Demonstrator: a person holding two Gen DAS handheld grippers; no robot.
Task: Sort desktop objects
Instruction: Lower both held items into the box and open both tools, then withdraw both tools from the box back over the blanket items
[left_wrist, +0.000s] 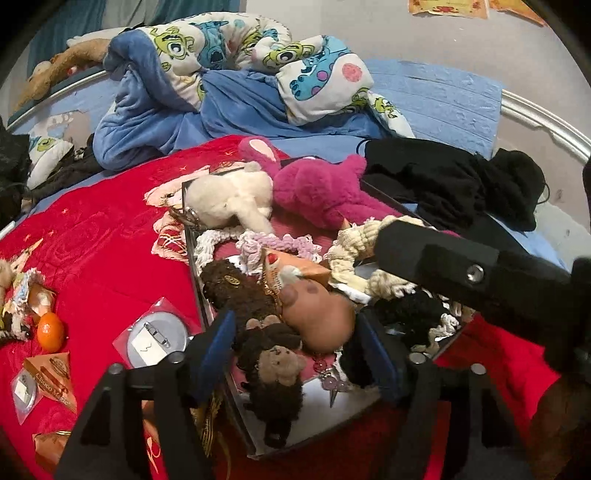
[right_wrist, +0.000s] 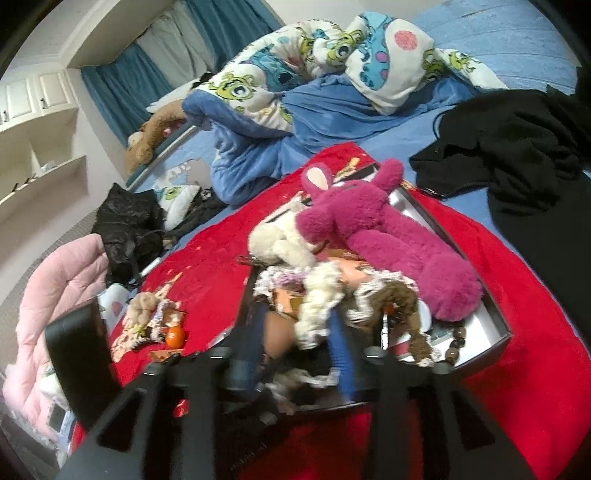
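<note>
A shallow dark-rimmed box (left_wrist: 192, 258) lies on a red blanket (left_wrist: 92, 229) and is piled with toys. My left gripper (left_wrist: 295, 339) stands open over its near end. A brown monkey plush (left_wrist: 275, 369) and a tan doll (left_wrist: 321, 317) lie between its blue pads (left_wrist: 218, 332), which do not press on them. My right gripper (right_wrist: 295, 343) is also open at the box rim (right_wrist: 495, 325), with a cream braided rope (right_wrist: 317, 295) lying loose between its fingers. A magenta plush rabbit (right_wrist: 369, 236) and a white plush (right_wrist: 277, 240) fill the far end.
Left of the box on the blanket lie a tangerine (left_wrist: 50, 330), a round badge in a plastic sleeve (left_wrist: 155, 339) and an orange triangular packet (left_wrist: 51, 376). Black clothes (left_wrist: 454, 188) lie to the right. A cartoon-print duvet (left_wrist: 229, 48) is heaped behind.
</note>
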